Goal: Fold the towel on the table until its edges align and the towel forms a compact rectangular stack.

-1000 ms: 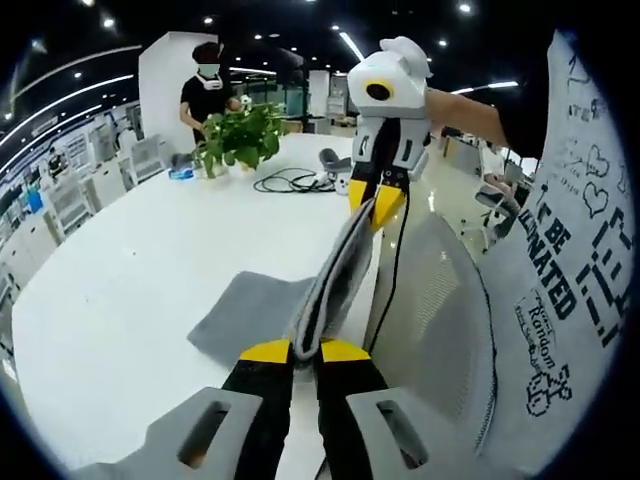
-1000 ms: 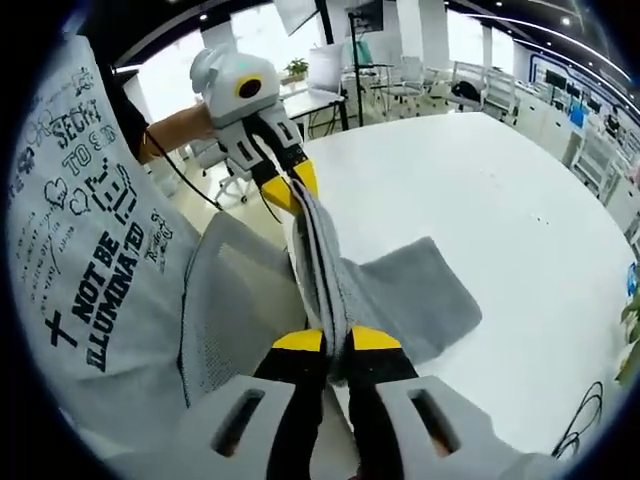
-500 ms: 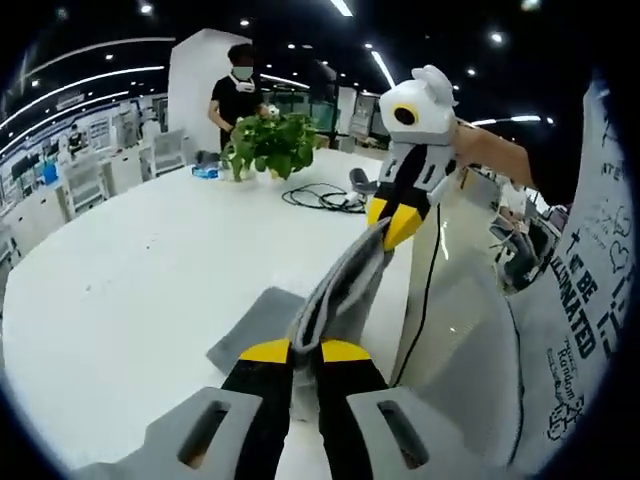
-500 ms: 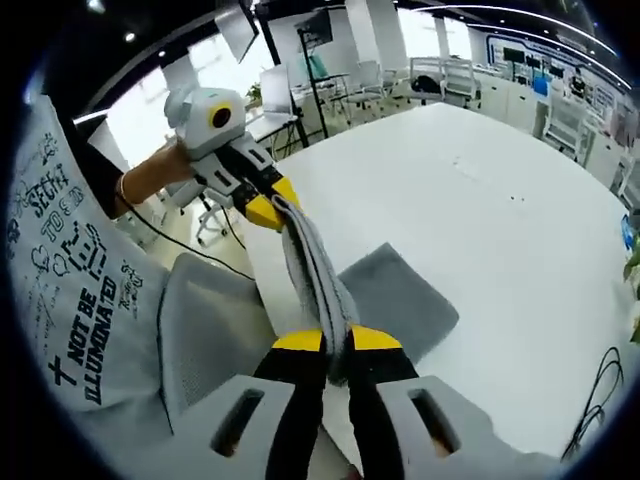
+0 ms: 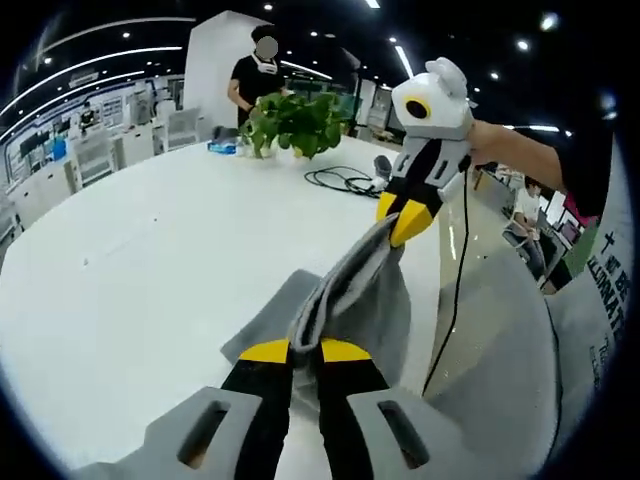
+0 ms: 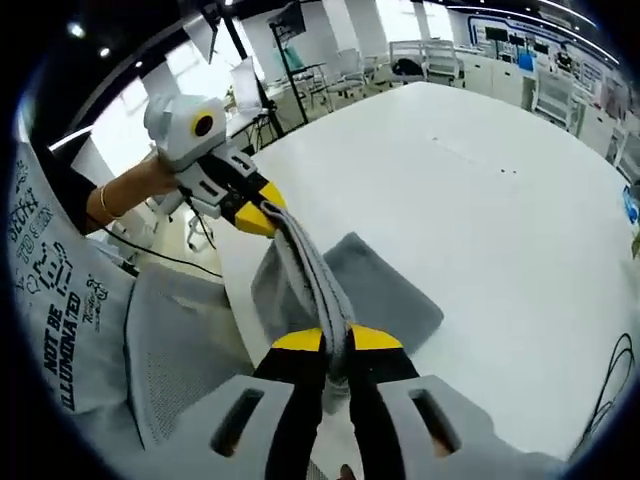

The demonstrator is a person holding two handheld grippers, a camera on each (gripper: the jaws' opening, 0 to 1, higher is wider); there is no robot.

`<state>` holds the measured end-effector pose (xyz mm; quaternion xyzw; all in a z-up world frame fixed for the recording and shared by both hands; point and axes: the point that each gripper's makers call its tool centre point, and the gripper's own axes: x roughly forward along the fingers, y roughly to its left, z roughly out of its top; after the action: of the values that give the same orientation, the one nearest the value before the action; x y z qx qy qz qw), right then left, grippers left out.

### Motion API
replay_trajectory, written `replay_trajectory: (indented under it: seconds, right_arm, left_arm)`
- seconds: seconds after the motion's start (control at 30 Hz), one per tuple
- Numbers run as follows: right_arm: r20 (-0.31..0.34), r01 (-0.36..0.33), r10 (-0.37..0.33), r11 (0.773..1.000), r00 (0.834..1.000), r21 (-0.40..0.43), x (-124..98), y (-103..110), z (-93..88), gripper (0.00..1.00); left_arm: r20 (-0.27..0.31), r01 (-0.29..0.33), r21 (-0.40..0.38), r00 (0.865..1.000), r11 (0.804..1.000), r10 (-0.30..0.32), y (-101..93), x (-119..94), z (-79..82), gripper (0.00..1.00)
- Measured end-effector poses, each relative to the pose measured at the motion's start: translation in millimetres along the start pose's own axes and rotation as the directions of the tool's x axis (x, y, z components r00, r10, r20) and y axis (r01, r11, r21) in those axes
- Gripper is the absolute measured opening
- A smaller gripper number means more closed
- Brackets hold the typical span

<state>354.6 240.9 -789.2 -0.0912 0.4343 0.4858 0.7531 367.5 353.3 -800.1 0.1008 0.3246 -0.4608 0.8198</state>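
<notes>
While the grey towel (image 5: 345,300) hangs stretched between your two grippers, its lower part drapes onto the white table (image 5: 130,270) near the edge. Left gripper (image 5: 305,350) & right gripper (image 6: 338,340) — both clamped tight on the towel's raised edge, w/ no gap betw. jaws.

Towel (image 5: 350,300) between both tongs (lifted)
</notes>
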Motion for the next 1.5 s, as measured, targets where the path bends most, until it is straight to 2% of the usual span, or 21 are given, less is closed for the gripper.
replay_trajectory:
  seconds: [0.17,0.27,0.37,0.43,0.5,0.63,0.8,0.9,1.03,1.2,1.3,1.43,1.5]
  right_arm:
    - [0.022,0.013,-0.014,0.999,1.0,0.048,11.7,-16.0,0.9,0.06]
    - [0.019,-0.001,-0.001,0.996,1.0,0.084,20.0,-22.0,-3.2,0.06]
    - [0.012,0.003,-0.005,0.993,1.0,0.119,30.6,-29.9,-8.6,0.07]
    - [0.007,0.012,-0.014,0.99,1.0,0.141,35.2,-35.5,-11.7,0.07]
    - [0.001,0.001,-0.001,0.983,1.0,0.185,40.6,-37.7,-16.1,0.07]
    - [0.012,0.002,-0.005,0.975,1.0,0.223,50.9,-47.2,-20.2,0.07]
    - [0.0,0.006,-0.006,0.962,1.0,0.271,57.7,-59.5,-26.0,0.08]
    - [0.01,-0.002,-0.001,0.958,1.0,0.288,60.1,-64.4,-25.2,0.08]
    - [0.033,-0.009,-0.002,0.946,0.999,0.324,63.3,-70.2,-24.2,0.1]
    - [0.113,-0.013,-0.026,0.942,0.993,0.334,59.3,-75.8,-12.2,0.13]
    - [0.142,-0.033,-0.015,0.943,0.99,0.332,57.6,-74.2,-7.9,0.15]
    - [0.157,-0.055,0.008,0.955,0.988,0.293,55.9,-67.5,-4.3,0.31]
    - [0.164,-0.052,0.011,0.969,0.986,0.243,54.5,-65.5,-3.4,0.32]
  left_arm:
    - [-0.008,-0.037,-0.003,0.999,0.999,0.037,12.9,12.9,-5.0,0.08]
    - [-0.044,-0.033,-0.024,0.999,0.999,0.032,18.1,24.0,-16.7,0.09]
    - [-0.049,-0.038,-0.037,0.998,0.999,0.036,22.8,32.0,-23.2,0.09]
    - [-0.035,-0.048,-0.077,0.998,0.996,0.045,26.4,37.5,-24.8,0.09]
    - [-0.061,-0.042,-0.089,0.997,0.995,0.037,28.3,43.4,-31.8,0.09]
    - [-0.098,-0.043,-0.099,0.995,0.994,0.033,32.4,53.3,-42.9,0.09]
    - [-0.095,-0.04,-0.118,0.995,0.992,0.029,37.2,61.2,-43.8,0.1]
    - [-0.109,-0.037,-0.124,0.994,0.992,0.024,39.9,64.0,-47.2,0.11]
    - [-0.115,-0.063,-0.143,0.992,0.988,0.047,46.3,65.0,-50.3,0.16]
    - [-0.068,-0.074,-0.173,0.996,0.982,0.063,52.7,63.0,-42.6,0.17]
    - [-0.059,-0.075,-0.205,0.996,0.976,0.064,57.3,65.0,-41.9,0.17]
    - [-0.047,-0.044,-0.253,0.998,0.966,0.034,54.1,67.0,-40.7,0.2]
    - [-0.048,-0.05,-0.255,0.998,0.966,0.038,54.1,67.0,-41.2,0.2]
